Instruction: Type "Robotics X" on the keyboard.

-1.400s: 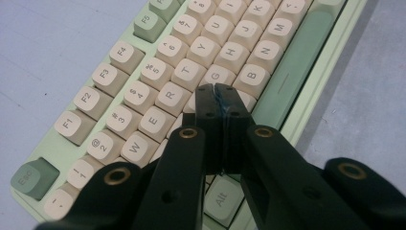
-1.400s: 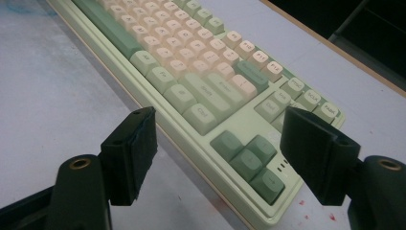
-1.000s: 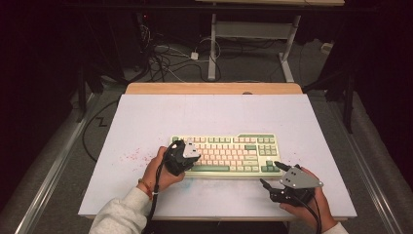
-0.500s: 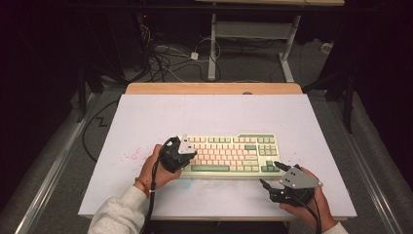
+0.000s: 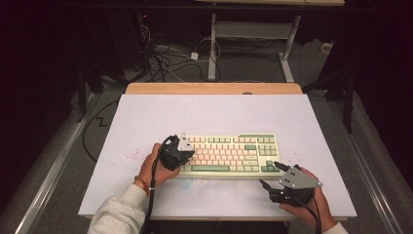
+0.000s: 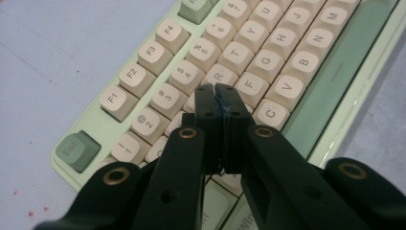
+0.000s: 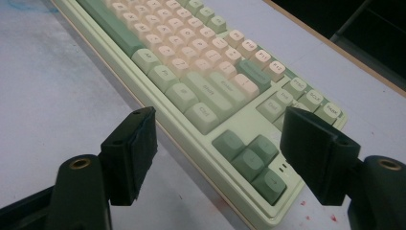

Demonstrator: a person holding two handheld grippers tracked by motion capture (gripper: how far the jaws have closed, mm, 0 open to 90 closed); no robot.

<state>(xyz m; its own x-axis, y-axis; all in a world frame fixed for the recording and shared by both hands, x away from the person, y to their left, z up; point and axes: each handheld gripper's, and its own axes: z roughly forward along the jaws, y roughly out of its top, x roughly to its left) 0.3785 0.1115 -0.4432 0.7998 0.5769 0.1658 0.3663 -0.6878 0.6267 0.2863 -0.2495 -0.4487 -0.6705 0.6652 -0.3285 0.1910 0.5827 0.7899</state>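
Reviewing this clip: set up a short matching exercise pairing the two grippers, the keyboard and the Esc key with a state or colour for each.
Things:
1. left gripper
2. right gripper
3. cream and green plastic keyboard
4. square Esc key

States or colours:
A. jaws wide apart, nothing between them
B. sage green
C. jaws shut together over the letter keys
D. lies flat on the white table

Pairs: 1-C, 2-A, 3-D, 4-B

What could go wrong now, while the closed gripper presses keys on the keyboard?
The left gripper, jaws shut, has a tip about as wide as one keycap, so above the keyboard it may strike two neighbouring keys at once. The right gripper waits open beside the arrow keys; a small drift could press them or push the keyboard.
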